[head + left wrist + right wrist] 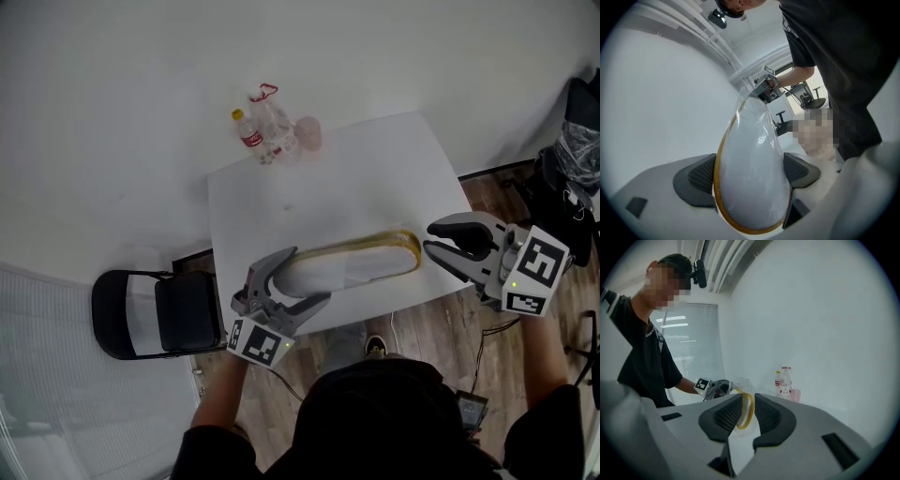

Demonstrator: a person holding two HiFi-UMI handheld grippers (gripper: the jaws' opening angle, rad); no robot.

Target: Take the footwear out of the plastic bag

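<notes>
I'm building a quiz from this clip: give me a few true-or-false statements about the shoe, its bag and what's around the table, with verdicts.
1. The left hand-held gripper grips one end of the shoe. True.
2. The shoe is already out of the plastic bag. False: clear plastic still wraps it.
3. Bottles stand by the far edge of the table. True.
4. The chair stands to the person's right. False: it is at the table's left side.
5. The right hand-held gripper has its jaws pressed flat together. False: a gap shows between them, with the shoe's yellow edge seen in it.
</notes>
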